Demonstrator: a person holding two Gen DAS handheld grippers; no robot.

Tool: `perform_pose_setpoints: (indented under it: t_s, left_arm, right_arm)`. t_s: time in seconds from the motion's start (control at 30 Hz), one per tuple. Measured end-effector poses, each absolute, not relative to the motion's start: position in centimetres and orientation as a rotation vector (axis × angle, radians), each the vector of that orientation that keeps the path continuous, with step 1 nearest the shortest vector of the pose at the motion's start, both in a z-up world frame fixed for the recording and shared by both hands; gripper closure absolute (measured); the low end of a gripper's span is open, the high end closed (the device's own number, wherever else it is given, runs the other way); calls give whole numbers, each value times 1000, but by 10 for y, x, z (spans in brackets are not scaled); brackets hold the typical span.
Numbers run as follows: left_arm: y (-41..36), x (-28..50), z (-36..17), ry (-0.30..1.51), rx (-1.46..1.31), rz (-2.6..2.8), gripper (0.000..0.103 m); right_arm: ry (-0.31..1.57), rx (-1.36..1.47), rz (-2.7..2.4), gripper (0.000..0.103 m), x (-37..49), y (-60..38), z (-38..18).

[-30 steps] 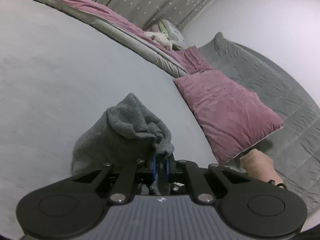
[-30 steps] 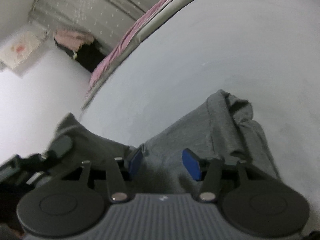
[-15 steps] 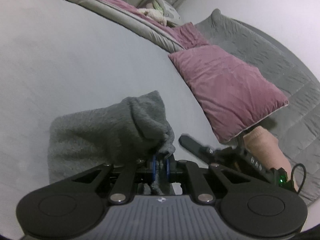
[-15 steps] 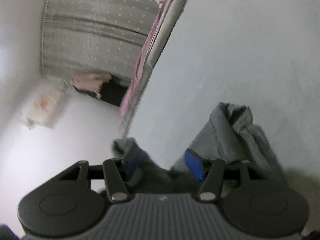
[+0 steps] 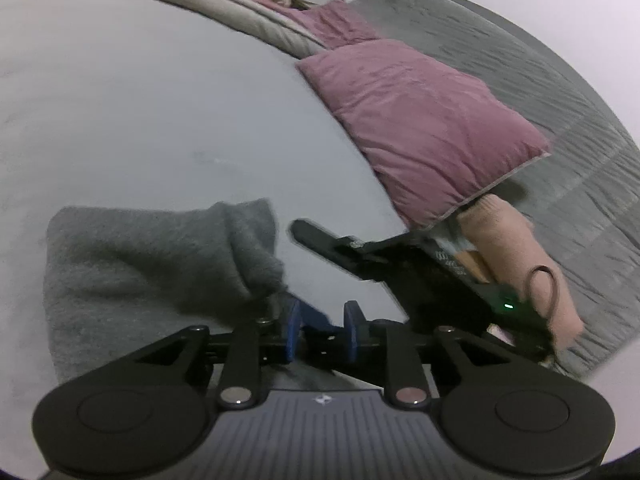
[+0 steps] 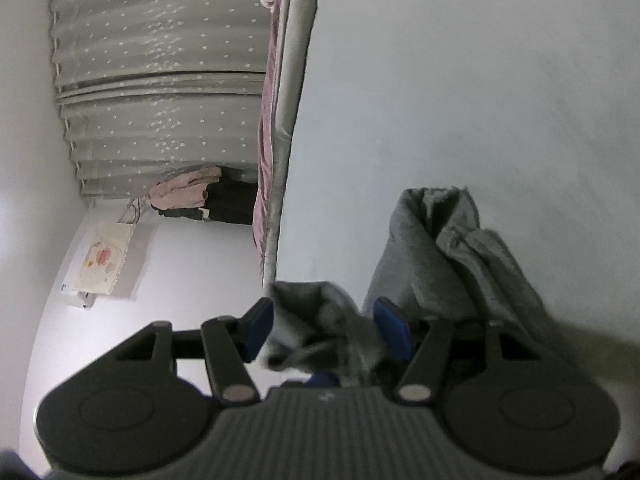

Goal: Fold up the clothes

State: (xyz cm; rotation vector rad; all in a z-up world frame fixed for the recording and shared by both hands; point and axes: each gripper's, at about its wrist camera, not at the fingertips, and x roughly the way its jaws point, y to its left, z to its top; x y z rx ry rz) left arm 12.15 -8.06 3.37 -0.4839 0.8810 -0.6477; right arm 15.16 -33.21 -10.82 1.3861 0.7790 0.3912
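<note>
A grey garment [image 5: 140,264] lies folded at lower left on the pale bed [image 5: 160,100]. The left gripper [image 5: 320,330] has just been opening, its fingers spread clear of the cloth. The right gripper [image 6: 324,328], also opening, loosely straddles a bunched edge.

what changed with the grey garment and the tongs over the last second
The left tongs have just opened and let go of the grey garment, which now lies lower and flatter on the bed. The right tongs have opened wider too, with a fold of cloth loose between them. The pink pillow stayed put.
</note>
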Motion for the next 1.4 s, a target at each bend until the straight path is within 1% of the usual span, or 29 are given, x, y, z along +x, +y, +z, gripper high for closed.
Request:
perform_pose_setpoints:
  t_s: [0.17,0.3,0.33,0.4,0.57,0.63,0.77,0.93,0.97,1.0,1.03,1.07,1.1,1.13,1.17,1.2,1.23,1.4]
  left_arm:
    - [-69,119,51,831,-421,-670,71]
    - [-53,126,59,787,-357,-618,61]
    - [-50,128,58,777,-326,-608,57]
    - [-48,133,56,765,-255,-587,53]
    - [-47,149,41,765,-118,-567,48]
    - [-49,153,37,763,-89,-580,43]
    - [-53,167,28,777,-53,-607,42]
    - [-53,188,16,817,-122,-614,42]
    - [-53,191,14,819,-135,-610,43]
    - [-52,192,11,818,-145,-606,45]
    - [-52,193,8,817,-154,-602,51]
    - [-52,195,5,817,-163,-598,56]
    - [-52,195,3,817,-171,-598,67]
    - [-51,194,1,812,-181,-601,78]
    - [-51,193,-1,806,-190,-603,81]
    - [-50,192,0,795,-199,-602,83]
    - [-49,190,1,778,-207,-600,86]
    - [-45,185,9,713,-264,-612,87]
  right_arm:
    - [782,1420,381,44,153,-332,-115]
    - [780,1422,378,44,152,-333,-115]
    - [779,1424,375,44,150,-334,-115]
    - [779,1426,371,44,146,-335,-115]
    - [785,1414,359,44,140,-341,-116]
    - [792,1390,360,44,128,-345,-117]
    - [836,1281,373,44,132,-336,-108]
    - [866,1134,387,46,134,-323,-93]
    - [874,1100,386,48,132,-320,-90]
    - [883,1063,384,53,133,-317,-87]
    - [891,1021,376,56,133,-313,-84]
    - [899,979,369,62,133,-309,-81]
    - [906,943,361,69,132,-305,-79]
    - [913,908,354,73,132,-301,-77]
    - [918,888,346,83,132,-298,-75]
    - [921,887,341,87,131,-296,-74]
    - [915,906,341,88,130,-297,-73]
    - [854,961,346,90,119,-307,-58]
